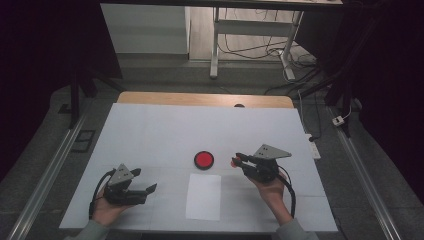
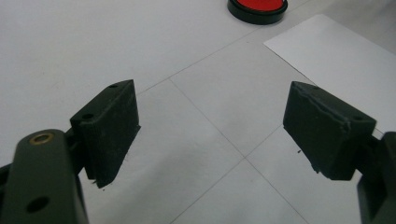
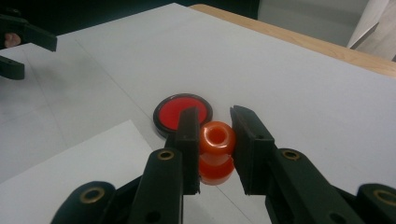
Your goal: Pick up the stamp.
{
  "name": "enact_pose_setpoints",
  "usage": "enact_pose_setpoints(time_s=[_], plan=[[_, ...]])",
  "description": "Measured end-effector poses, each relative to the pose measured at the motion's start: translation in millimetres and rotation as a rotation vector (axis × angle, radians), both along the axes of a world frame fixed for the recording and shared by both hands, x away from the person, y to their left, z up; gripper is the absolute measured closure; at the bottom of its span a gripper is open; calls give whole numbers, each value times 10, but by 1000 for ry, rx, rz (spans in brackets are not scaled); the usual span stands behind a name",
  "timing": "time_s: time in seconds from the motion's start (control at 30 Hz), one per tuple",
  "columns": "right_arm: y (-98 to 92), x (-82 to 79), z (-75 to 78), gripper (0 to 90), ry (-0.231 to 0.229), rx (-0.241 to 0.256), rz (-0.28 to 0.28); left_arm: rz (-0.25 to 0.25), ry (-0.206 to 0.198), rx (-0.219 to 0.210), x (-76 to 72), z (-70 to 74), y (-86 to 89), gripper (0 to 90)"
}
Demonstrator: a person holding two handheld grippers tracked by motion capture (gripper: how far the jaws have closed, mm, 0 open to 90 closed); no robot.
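A round red pad in a black rim point(image 1: 204, 159) point(image 3: 182, 113) point(image 2: 257, 8) lies near the middle of the white table cover. Just right of it, my right gripper point(image 1: 235, 161) point(image 3: 215, 142) is shut on a small orange spool-shaped stamp point(image 3: 216, 157) point(image 1: 233, 162), held between its jaws just above the table. My left gripper point(image 1: 149, 190) point(image 2: 210, 133) rests near the front left of the table, open, with nothing between its jaws. A white sheet of paper point(image 1: 204, 196) point(image 2: 336, 51) point(image 3: 65, 172) lies between the two grippers, in front of the red pad.
The white cover point(image 1: 165, 130) spreads over a wooden table whose far edge point(image 1: 205, 98) shows bare. Beyond it stand a desk frame point(image 1: 215, 45) and loose cables on the floor. A power strip point(image 1: 313, 146) lies by the table's right edge.
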State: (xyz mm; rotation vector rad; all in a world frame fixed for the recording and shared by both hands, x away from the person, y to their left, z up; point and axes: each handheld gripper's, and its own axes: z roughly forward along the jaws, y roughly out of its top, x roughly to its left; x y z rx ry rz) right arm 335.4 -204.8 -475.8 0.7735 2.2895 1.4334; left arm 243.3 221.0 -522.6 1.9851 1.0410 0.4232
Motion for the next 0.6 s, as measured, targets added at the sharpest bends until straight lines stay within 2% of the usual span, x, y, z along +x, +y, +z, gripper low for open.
enact_pose_setpoints(time_s=[0.23,0.6], plan=[[42,-18,-1,721,12,18,20,-2,5,-1,9,-9,-2,185],[114,-121,45,721,10,17,60,-12,4,1,4,-4,-44,185]])
